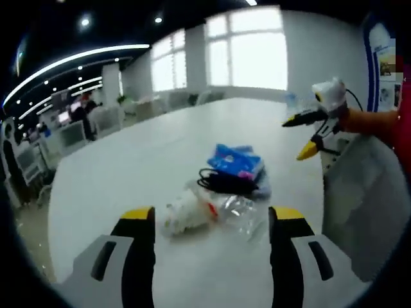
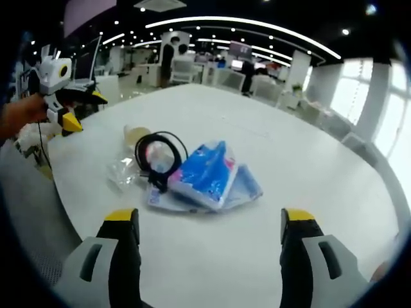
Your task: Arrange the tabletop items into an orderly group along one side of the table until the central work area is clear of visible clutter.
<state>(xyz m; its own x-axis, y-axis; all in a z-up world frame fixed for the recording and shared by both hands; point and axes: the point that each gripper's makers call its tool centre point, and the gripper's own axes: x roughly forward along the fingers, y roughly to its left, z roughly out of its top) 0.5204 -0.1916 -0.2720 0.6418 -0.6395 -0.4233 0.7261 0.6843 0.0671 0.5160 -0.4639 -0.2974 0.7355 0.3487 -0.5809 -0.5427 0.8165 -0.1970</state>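
A small heap lies mid-table: a blue tissue packet (image 1: 236,162) (image 2: 205,173), a coiled black cable (image 1: 223,181) (image 2: 157,154), and a crumpled clear plastic wrap (image 1: 241,212) (image 2: 124,170) beside a whitish cup (image 1: 186,215) (image 2: 135,135). My left gripper (image 1: 212,218) is open just short of the cup and wrap, with nothing between its jaws. It also appears far left in the right gripper view (image 2: 87,112). My right gripper (image 2: 209,221) is open on the opposite side, a little back from the blue packet, and is seen at the table's edge (image 1: 300,136), held by a hand.
The white table (image 1: 128,167) (image 2: 270,128) is large, with bare surface all around the heap. Its curved edge runs close behind each gripper. Office desks and chairs (image 1: 77,131) (image 2: 186,67) stand beyond the far edges.
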